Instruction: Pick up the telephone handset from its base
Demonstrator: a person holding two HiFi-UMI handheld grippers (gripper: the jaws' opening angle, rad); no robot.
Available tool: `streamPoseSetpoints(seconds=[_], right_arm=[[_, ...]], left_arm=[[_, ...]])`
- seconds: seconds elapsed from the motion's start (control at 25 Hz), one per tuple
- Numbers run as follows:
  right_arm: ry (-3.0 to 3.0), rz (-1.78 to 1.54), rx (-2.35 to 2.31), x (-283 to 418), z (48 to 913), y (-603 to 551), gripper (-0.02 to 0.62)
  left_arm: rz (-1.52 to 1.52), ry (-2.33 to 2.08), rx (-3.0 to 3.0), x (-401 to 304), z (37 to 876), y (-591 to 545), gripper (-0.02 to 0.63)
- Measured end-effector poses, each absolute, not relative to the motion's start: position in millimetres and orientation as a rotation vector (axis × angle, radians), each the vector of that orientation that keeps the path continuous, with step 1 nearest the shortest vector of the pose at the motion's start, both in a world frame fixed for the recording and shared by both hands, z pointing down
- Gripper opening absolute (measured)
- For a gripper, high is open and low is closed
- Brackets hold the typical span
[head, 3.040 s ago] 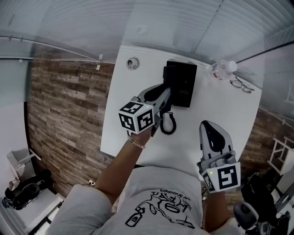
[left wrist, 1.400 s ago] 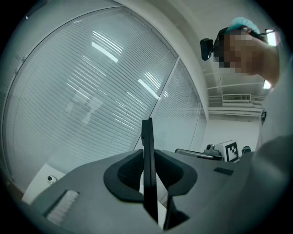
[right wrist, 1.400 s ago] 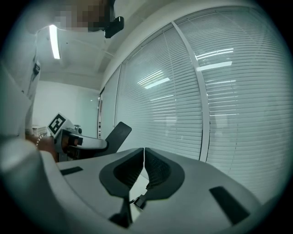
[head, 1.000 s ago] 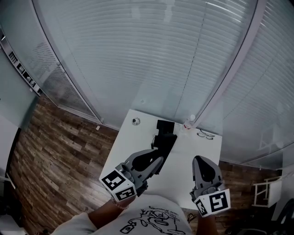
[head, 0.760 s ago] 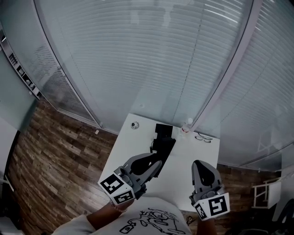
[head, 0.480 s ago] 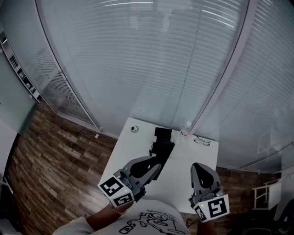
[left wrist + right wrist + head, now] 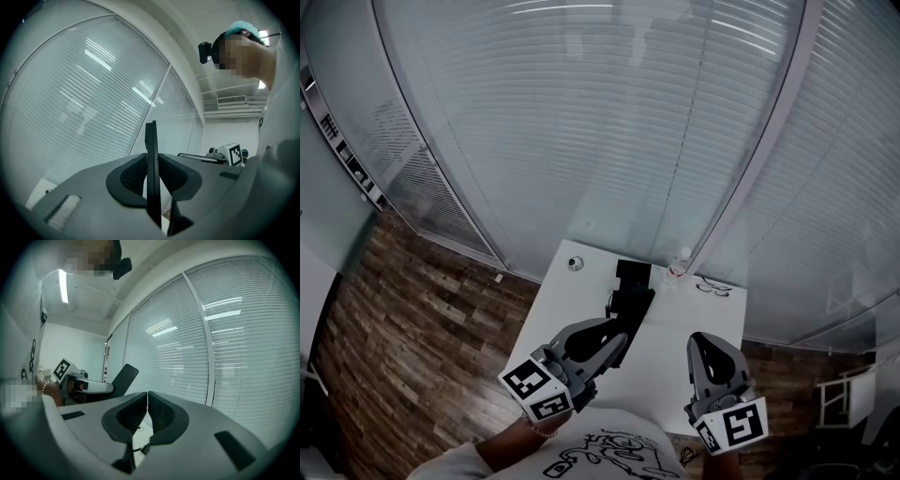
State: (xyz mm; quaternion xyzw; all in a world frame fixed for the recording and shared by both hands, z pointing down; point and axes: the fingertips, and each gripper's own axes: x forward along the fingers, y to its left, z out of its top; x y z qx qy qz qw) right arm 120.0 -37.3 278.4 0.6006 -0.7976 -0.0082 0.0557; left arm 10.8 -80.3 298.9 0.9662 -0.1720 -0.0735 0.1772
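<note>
While I am holding both hands out level over the bench (image 7: 675, 330), the left gripper (image 7: 617, 336) is doing all the work: its fingers (image 7: 129, 176) are clamping the telephone handset (image 7: 636, 305), which is showing in the left gripper view as a thin black slab standing edge-on between the pads. From the head view, the handset is running straight out of those fingers and away from me, its long axis pointing toward the blinds, with its far end lining up over the black base (image 7: 631, 274) at the back of the bench. I am reading it as clear of the base and hanging in the air, since the right gripper view is showing it against the blinds with nothing under it.

Over on the other side, the right gripper (image 7: 706, 339) is riding alongside and well apart from the handset, its fingers (image 7: 161, 413) pressing together on nothing at all. So the left hand is the one on the handset and the right is idling. By my judgement the pick is as good as done, and any next move is turning on that forward-pointing axis.
</note>
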Motion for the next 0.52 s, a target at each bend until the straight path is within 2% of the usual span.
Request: streamPoseSetpoints(seconds=[0.52], right_arm=[[-2.422, 0.001, 1.851, 123.6, 281.0, -34.2, 0.006]], left_arm=[[-0.208, -0.514, 2.735, 7.8, 299.5, -78.4, 0.069]])
